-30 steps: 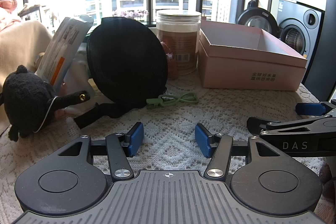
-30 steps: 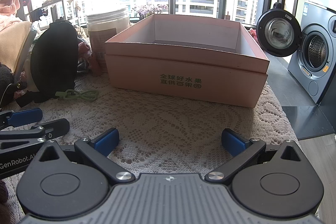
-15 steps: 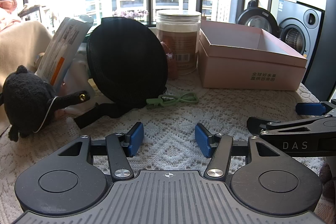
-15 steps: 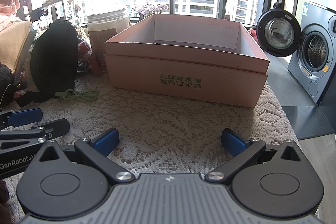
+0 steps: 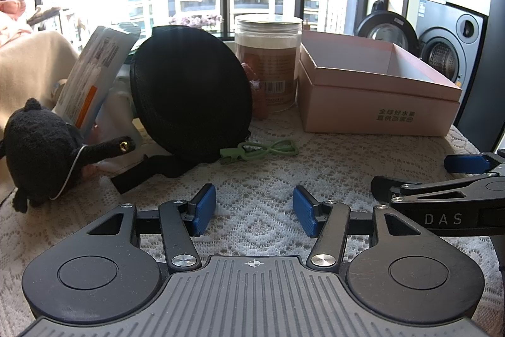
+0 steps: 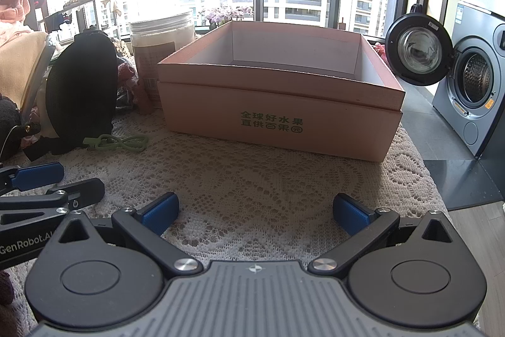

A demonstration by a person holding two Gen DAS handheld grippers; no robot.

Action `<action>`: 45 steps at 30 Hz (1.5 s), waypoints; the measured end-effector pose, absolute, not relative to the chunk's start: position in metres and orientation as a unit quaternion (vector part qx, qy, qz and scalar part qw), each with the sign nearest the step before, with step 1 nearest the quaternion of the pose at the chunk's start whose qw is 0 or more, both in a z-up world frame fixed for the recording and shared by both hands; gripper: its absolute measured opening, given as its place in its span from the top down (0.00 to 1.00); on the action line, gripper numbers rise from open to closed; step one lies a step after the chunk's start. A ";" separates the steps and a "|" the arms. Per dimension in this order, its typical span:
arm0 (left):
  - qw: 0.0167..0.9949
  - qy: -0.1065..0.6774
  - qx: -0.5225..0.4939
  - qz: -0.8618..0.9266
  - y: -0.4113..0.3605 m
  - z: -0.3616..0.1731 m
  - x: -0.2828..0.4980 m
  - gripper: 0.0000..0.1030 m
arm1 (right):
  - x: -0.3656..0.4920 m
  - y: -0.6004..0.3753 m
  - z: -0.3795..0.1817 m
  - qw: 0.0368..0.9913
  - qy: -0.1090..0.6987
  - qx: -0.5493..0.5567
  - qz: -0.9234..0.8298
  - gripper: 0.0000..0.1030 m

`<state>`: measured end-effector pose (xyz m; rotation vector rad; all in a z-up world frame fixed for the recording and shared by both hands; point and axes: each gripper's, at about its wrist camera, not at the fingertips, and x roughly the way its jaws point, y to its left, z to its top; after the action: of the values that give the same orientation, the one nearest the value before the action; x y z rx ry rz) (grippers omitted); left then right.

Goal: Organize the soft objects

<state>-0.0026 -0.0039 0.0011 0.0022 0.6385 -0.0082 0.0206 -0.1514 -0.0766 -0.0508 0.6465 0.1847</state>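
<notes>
A black plush toy (image 5: 38, 144) lies at the far left of the lace-covered table (image 5: 258, 179). A round black soft case (image 5: 189, 90) leans upright behind a green silicone strap (image 5: 258, 150). An open pink box (image 6: 277, 97) stands at the back right, empty as far as I can see. My left gripper (image 5: 254, 210) is open and empty, low over the table in front of the case. My right gripper (image 6: 254, 210) is open wide and empty, in front of the box. Each gripper shows at the edge of the other's view.
A clear plastic jar (image 5: 268, 62) with a brown label stands between the case and the box. A white packet (image 5: 91, 75) leans behind the plush. A beige cushion (image 5: 28, 65) lies at the left. A washing machine (image 6: 473, 84) with open door stands off to the right.
</notes>
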 end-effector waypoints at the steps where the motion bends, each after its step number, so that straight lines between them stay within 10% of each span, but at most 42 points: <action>1: 0.949 0.314 0.001 -0.004 -0.004 0.001 -0.003 0.42 | 0.021 -0.151 -0.077 0.944 0.317 -0.025 0.091 0.00; 45: 0.950 0.313 -0.002 -0.008 0.001 0.000 0.000 0.43 | 0.021 -0.151 -0.077 0.944 0.317 -0.026 0.090 0.00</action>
<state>0.0002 0.0013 -0.0004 -0.0034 0.6367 -0.0162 0.0208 -0.1507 -0.0765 -0.0520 0.6469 0.1835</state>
